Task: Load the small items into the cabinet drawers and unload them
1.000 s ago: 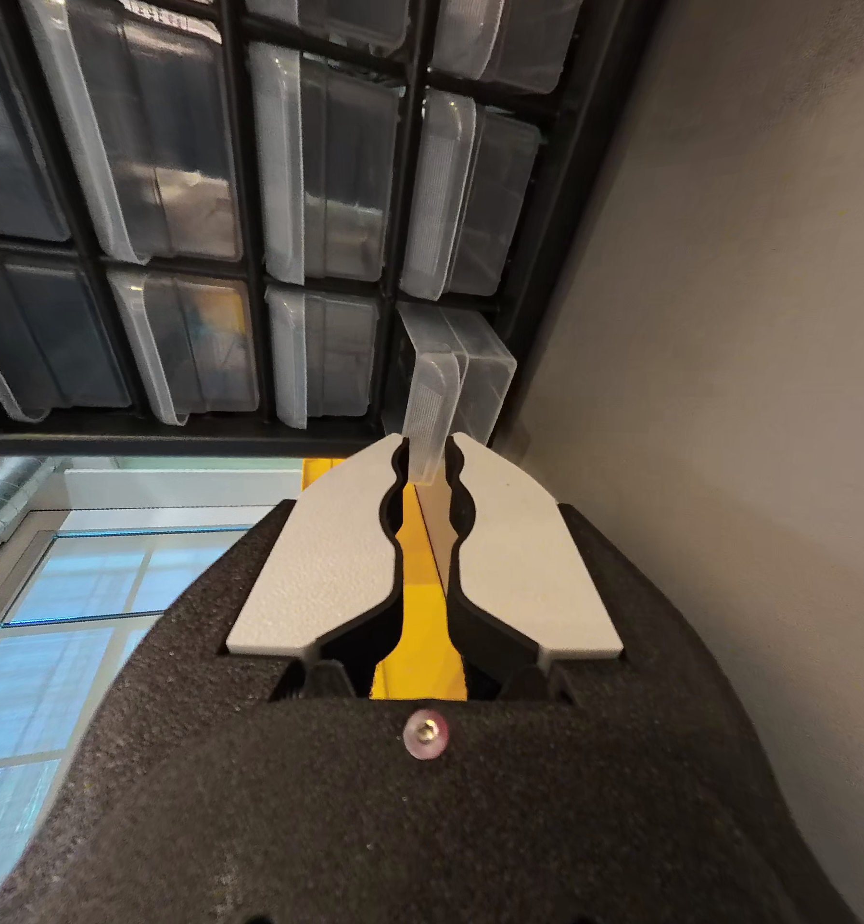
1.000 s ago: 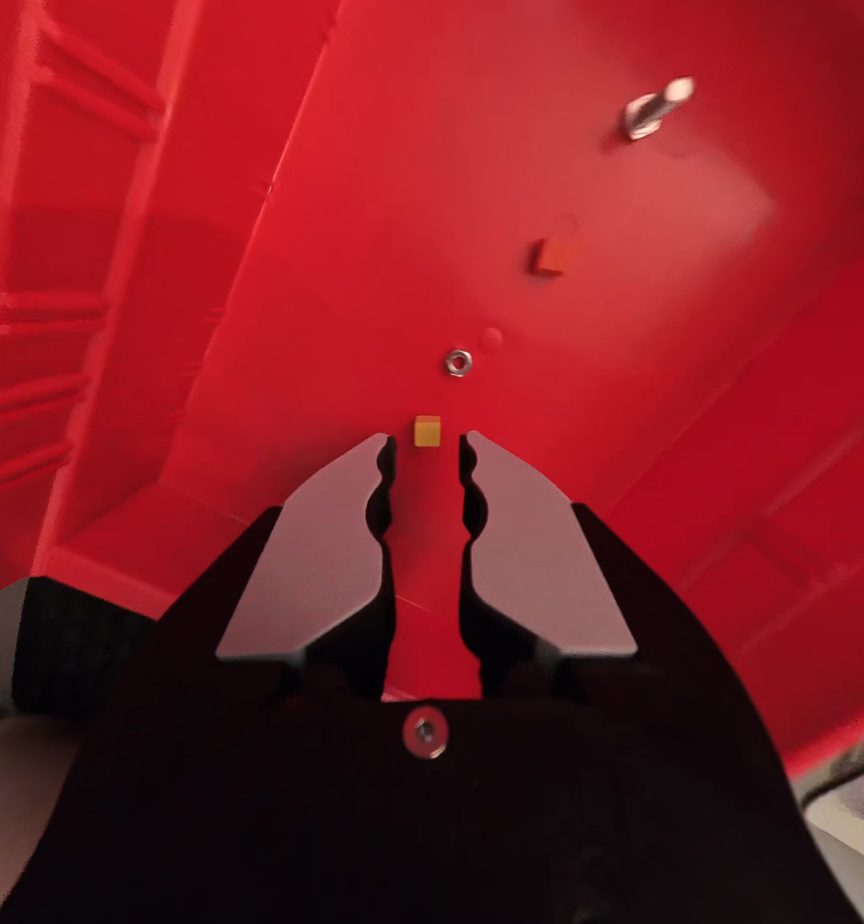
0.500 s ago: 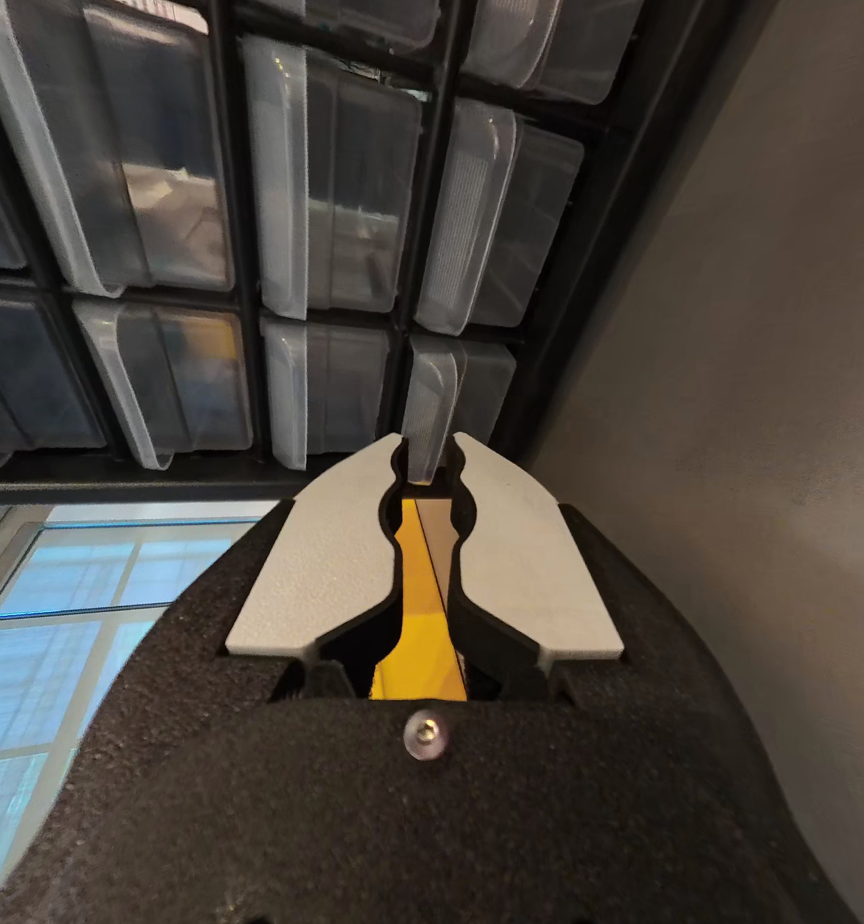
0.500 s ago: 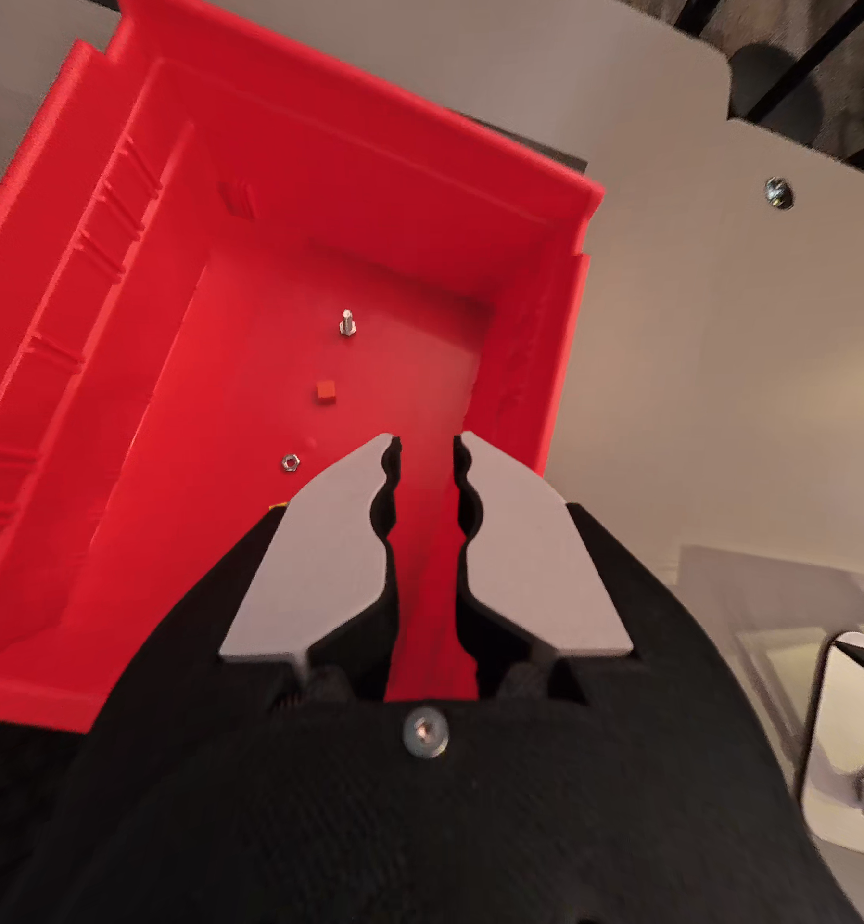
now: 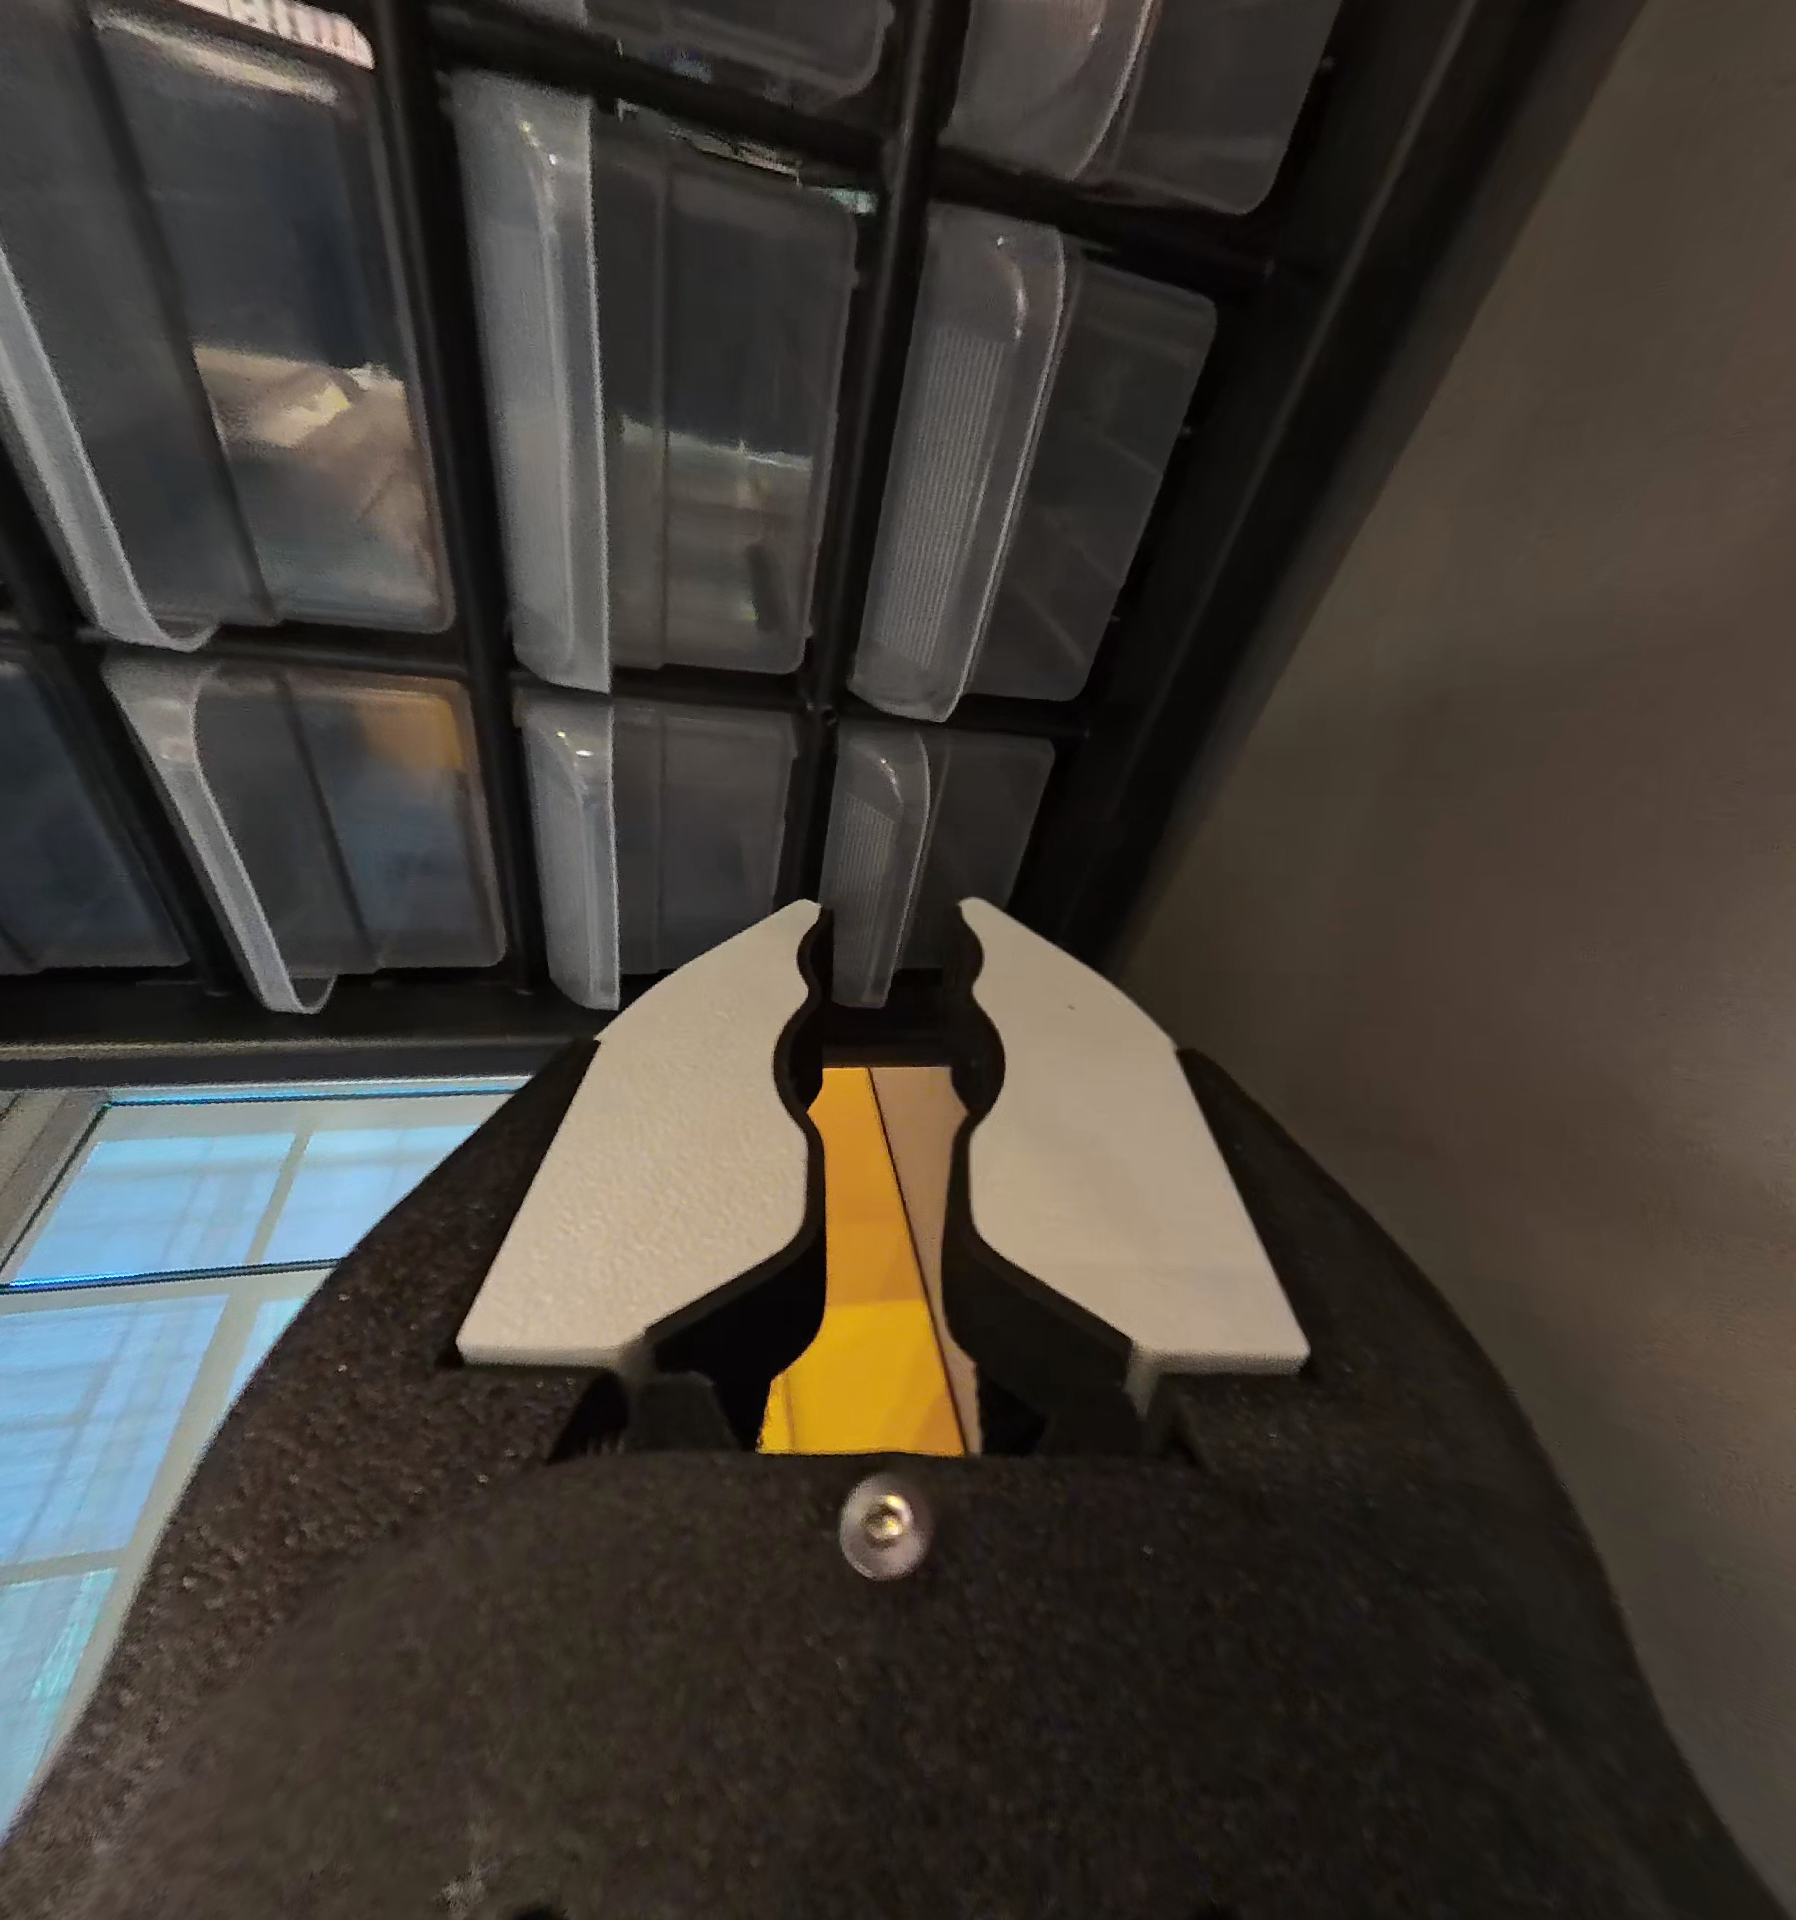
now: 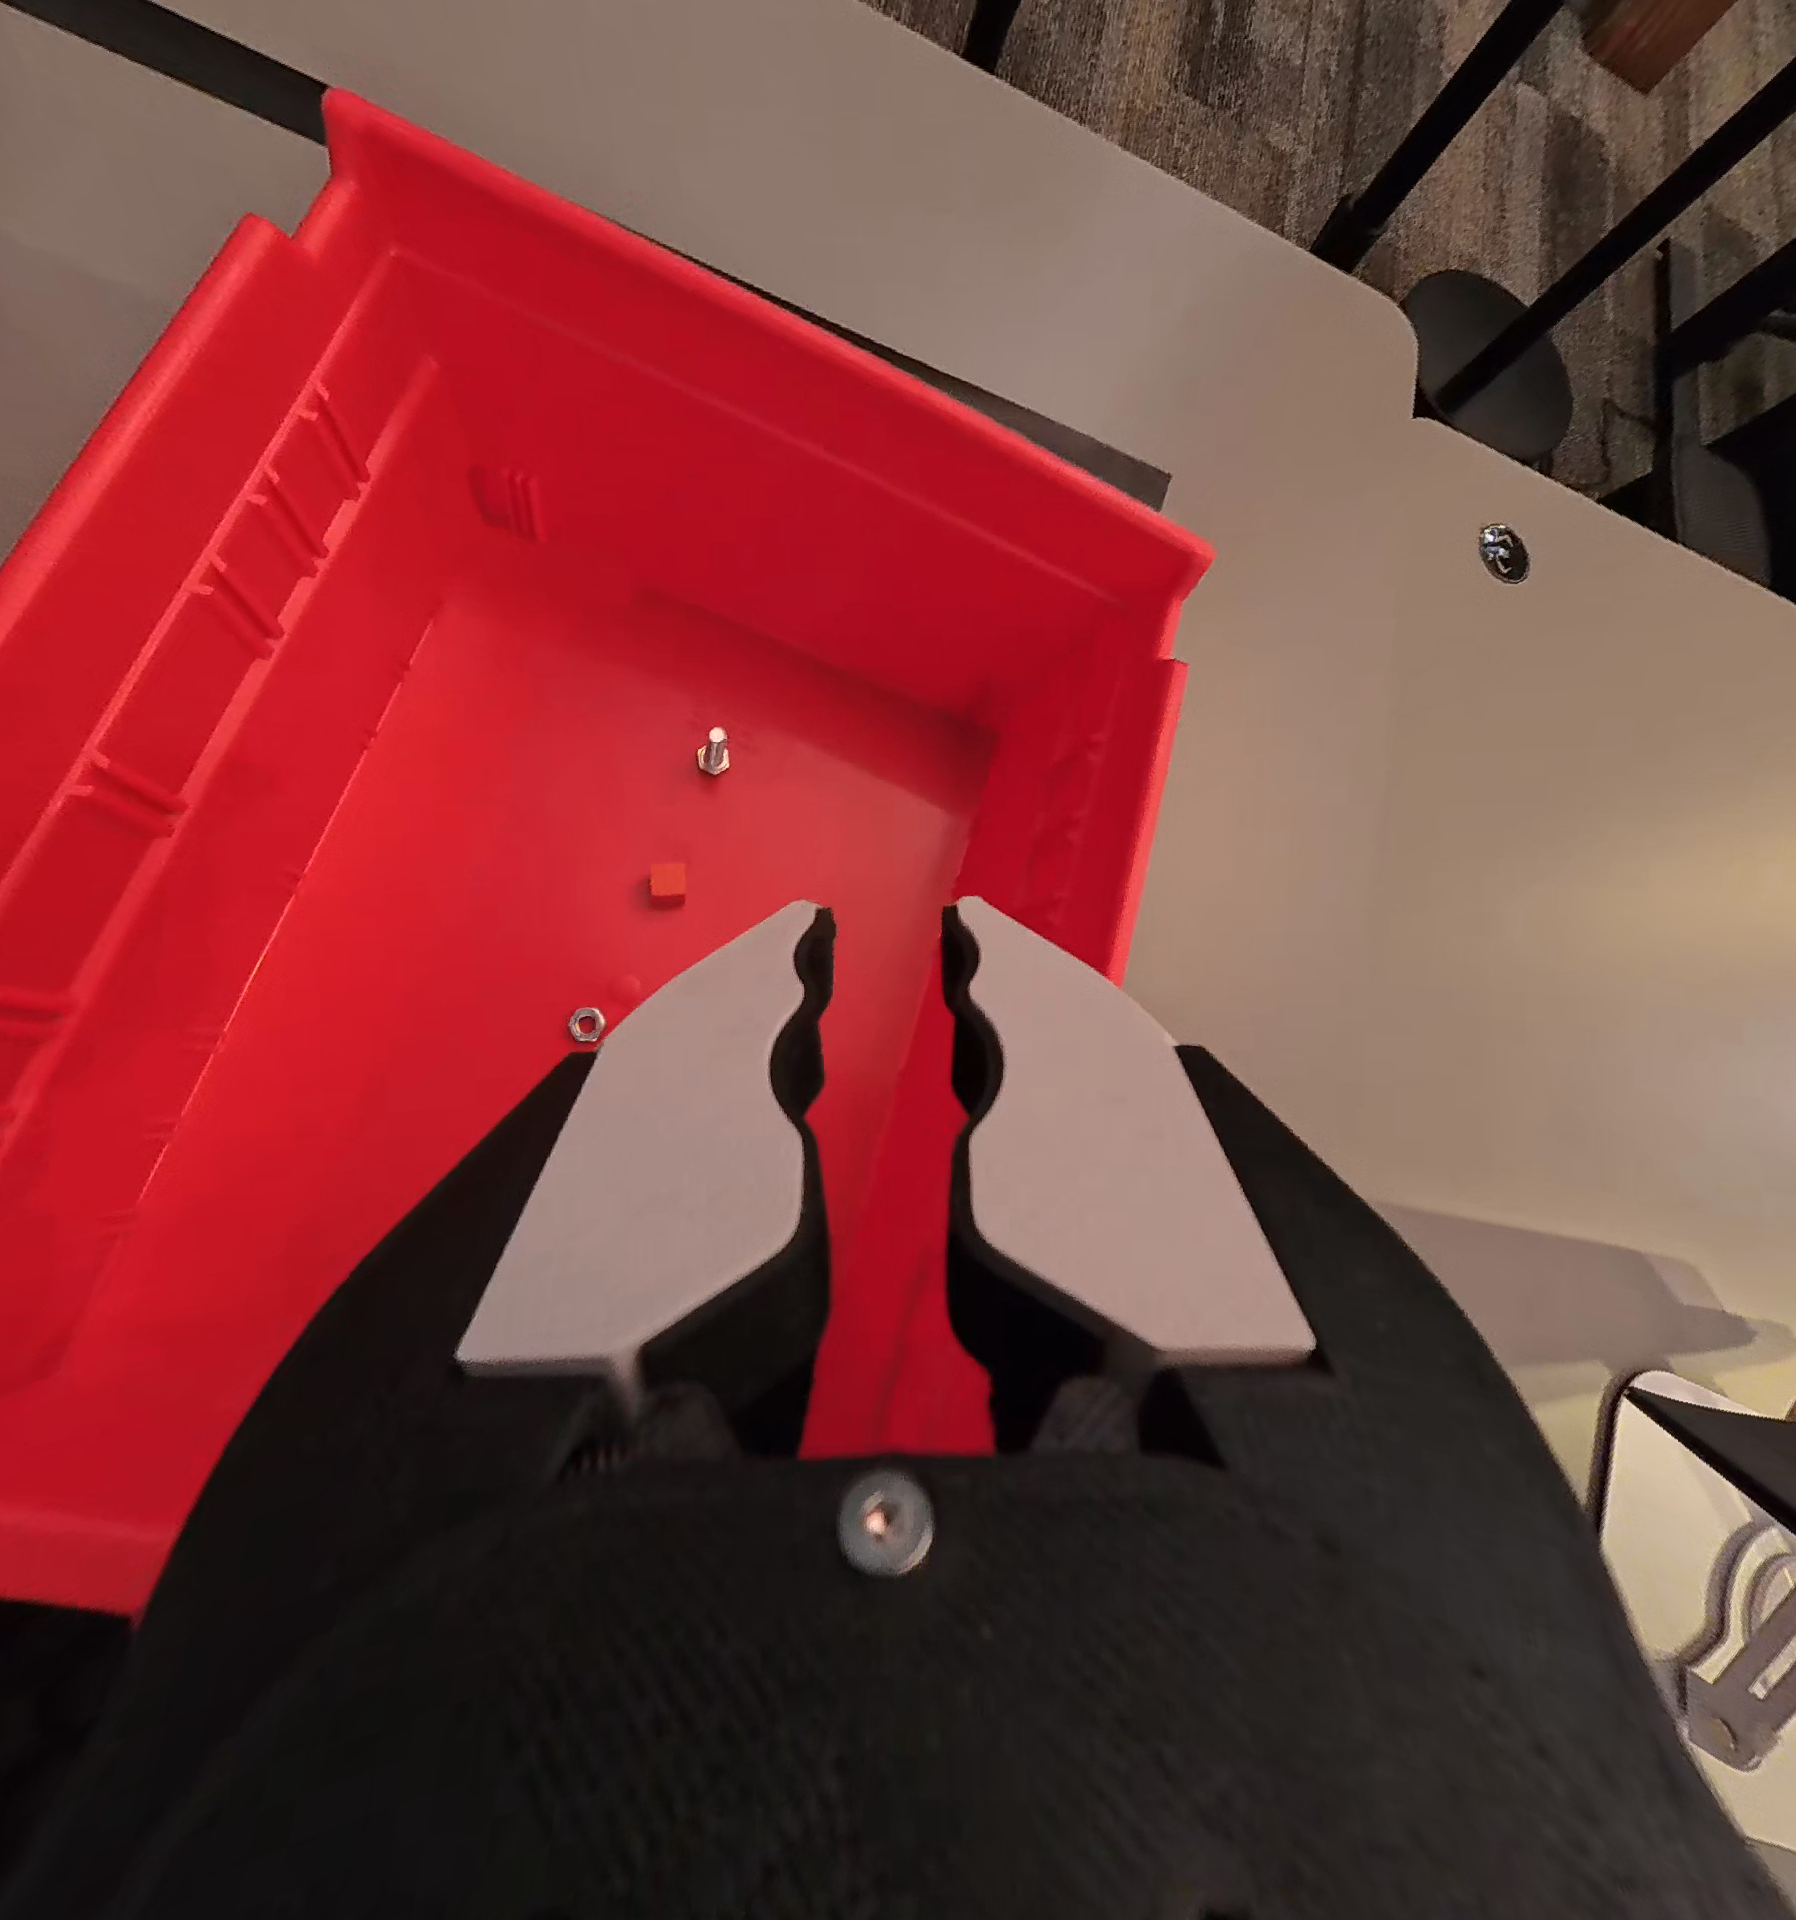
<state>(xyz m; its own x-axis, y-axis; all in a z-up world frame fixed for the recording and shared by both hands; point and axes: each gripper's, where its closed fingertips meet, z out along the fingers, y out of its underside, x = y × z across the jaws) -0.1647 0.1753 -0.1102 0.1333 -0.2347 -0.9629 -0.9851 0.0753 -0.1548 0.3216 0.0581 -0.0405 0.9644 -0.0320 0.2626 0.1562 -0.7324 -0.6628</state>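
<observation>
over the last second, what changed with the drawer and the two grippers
The left gripper pushed the clear corner drawer back into the cabinet, then opened its jaws and let go of the handle. The right gripper pulled up out of the red bin, jaws open and empty. The bolt, red cube and nut stayed in the bin.

the cabinet (image 5: 1289, 436) frame is black, its drawers (image 5: 665, 416) clear and frosted, one (image 5: 354, 821) showing a yellow tint inside. the bin (image 6: 665, 343) is bright red, holding a silver bolt (image 6: 712, 750), a silver nut (image 6: 585, 1024) and an orange cube (image 6: 667, 883). the table (image 6: 1496, 831) is pale grey. both grippers have black bodies and light grey fingers (image 5: 686, 1122).
</observation>
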